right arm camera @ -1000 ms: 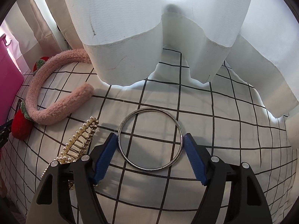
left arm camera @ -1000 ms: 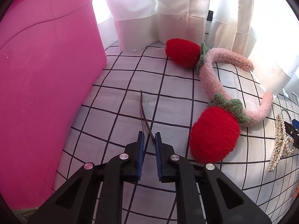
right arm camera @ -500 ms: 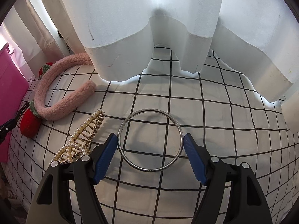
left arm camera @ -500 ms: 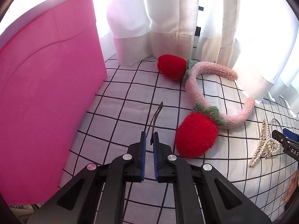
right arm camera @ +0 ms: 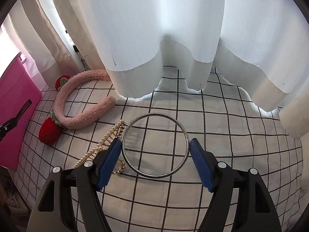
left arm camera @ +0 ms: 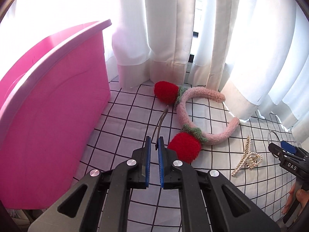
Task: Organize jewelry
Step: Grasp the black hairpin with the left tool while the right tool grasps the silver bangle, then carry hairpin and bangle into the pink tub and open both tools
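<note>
Our left gripper point(left arm camera: 154, 146) has lifted a thin dark hair clip point(left arm camera: 160, 123) off the checked cloth point(left arm camera: 123, 119), pinched tight — likely bound for the pink bin point(left arm camera: 54, 100). Our right gripper point(right arm camera: 155, 147), spread wide, lightly clasps the silver bangle point(right arm camera: 155, 145) by both sides.

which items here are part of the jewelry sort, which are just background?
Job items:
hair clip, shut in the left gripper
metal bangle, between the right gripper pads
pearl hair claw
strawberry headband
pink bin

Background:
curtain
checked cloth
</note>
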`<state>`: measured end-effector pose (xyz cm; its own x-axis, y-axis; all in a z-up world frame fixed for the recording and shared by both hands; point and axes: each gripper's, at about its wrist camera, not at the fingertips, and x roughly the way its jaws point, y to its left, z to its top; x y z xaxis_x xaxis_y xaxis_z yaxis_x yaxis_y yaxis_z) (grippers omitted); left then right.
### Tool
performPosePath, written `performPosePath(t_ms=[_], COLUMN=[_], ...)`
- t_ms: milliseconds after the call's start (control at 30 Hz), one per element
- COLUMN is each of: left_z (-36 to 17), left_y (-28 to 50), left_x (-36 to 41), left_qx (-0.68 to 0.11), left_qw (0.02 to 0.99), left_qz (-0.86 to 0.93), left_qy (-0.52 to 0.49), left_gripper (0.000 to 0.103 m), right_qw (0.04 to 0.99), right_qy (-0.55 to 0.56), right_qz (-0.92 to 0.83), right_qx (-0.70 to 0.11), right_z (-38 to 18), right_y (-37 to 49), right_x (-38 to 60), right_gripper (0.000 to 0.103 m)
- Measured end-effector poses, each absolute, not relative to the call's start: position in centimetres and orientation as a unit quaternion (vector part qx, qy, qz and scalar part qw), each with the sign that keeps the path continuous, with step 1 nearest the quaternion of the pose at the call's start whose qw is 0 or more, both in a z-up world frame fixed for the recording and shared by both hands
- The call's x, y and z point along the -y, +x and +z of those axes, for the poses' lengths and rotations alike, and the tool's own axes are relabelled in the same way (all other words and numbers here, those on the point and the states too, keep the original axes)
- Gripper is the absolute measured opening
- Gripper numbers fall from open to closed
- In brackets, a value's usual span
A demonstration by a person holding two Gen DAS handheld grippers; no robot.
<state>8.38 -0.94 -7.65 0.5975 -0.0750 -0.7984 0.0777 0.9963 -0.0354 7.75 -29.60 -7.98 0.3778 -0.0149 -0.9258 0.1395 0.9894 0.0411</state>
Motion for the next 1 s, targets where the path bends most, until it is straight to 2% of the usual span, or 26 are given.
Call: performPosePath(t_ms=[533,767,1000], left_z=[1.9,5.6,5.3], left_y=[7.9,7.8,7.9], left_x=[-2.9,-9.1,-16.9], left_qx=[-0.371,-0.346,-0.363], left_qw=[0.927,0.938,0.928], left_qz=[-0.055,-0.006,0.071], left_qy=[-0.020,-0.035,-0.044], left_gripper=[0.008,0.008,0.008], right_qw=[0.874,0.889,0.876], right_qy=[0.028,0.020,0.005], right_qz=[0.026,0.111,0.214], right_qx=[-0.485,-0.443,-0.433], right_z=[1.2,5.5,6.1], right_y=[10.4,13.9,17.3], right_x=[20.3,11.9,1.2], right_gripper=[0.071,0.071,0.071])
